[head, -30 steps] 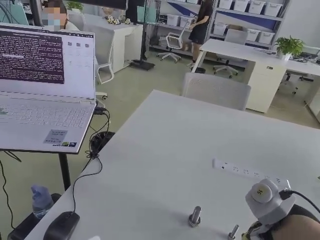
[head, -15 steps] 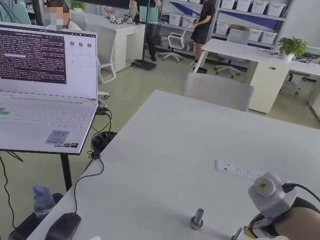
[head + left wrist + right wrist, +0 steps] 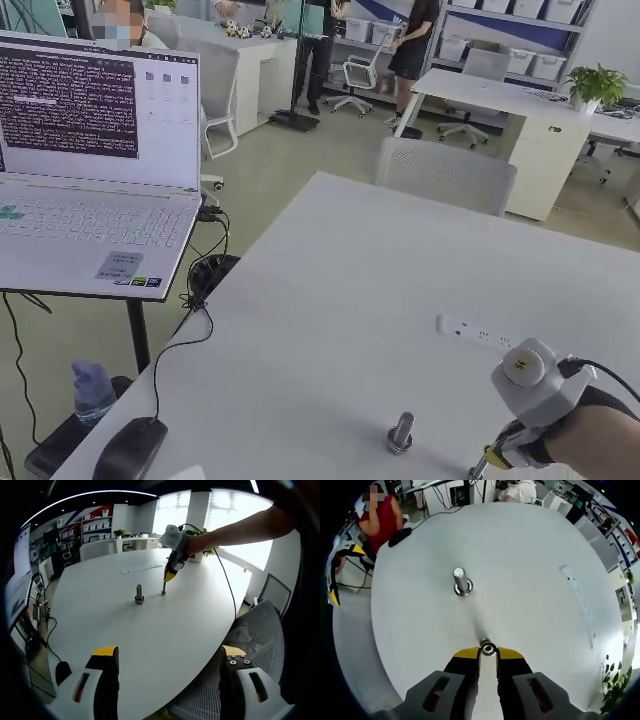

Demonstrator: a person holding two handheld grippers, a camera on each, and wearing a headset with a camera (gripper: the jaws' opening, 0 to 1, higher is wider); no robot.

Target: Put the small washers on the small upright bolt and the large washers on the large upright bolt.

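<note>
My R gripper (image 3: 488, 653) sat pinched near-closed over the small bolt (image 3: 163, 586), whether on a washer I couldn't tell, w/ the large bolt (image 3: 462, 582) nearby and my L gripper (image 3: 170, 652) released, jaws wide apart.

In the right gripper view, the small bolt (image 3: 487, 647) stands low centre on the surface (image 3: 530, 570) at the right tool (image 3: 487, 655) tips, the large bolt (image 3: 462, 581) above-left of it, a power strip (image 3: 580, 605) far right.
</note>
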